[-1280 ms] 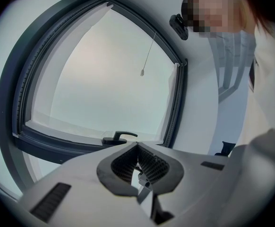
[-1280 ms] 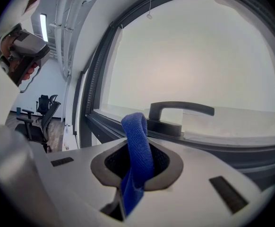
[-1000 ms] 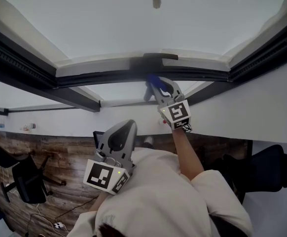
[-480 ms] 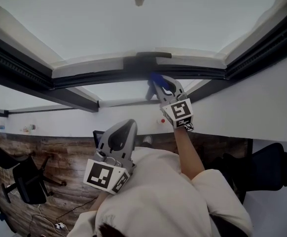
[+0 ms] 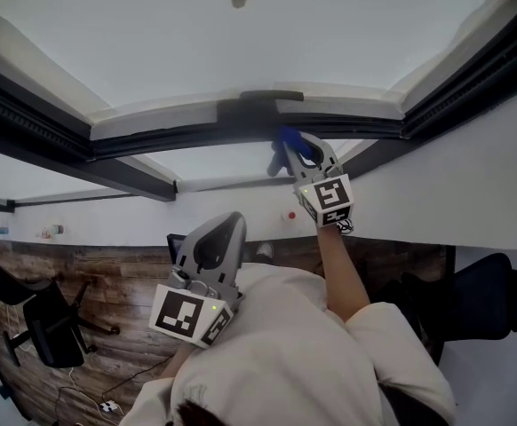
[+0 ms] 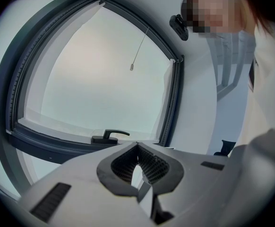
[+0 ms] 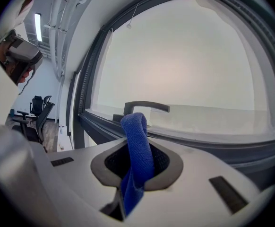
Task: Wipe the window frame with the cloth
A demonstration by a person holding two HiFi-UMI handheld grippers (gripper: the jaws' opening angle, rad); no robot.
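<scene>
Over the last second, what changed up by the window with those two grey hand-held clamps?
The right gripper, shut on the blue woven cloth, slid a little to the right along the dark metal window frame, near the black window handle. It kept its hold on the cloth. The left gripper stayed low by the person's chest, shut with nothing in it.

Daylight enters through window pane [image 5: 312, 34]; glass blown out to flat grey-white, no detail beyond it. Window frame [image 5: 196, 136] dark against glare, near silhouette. Head view soft, slightly smeared, low contrast; wooden floor [image 5: 107, 282] dim. No hard shadows. Both gripper views: strong fisheye, frame lines bowed, black vignette in corners. Ceiling strip light [image 7: 37, 20] glows at upper left in right gripper view. Cloth [image 7: 137, 150] saturated blue, weave sharp; background softer.
</scene>
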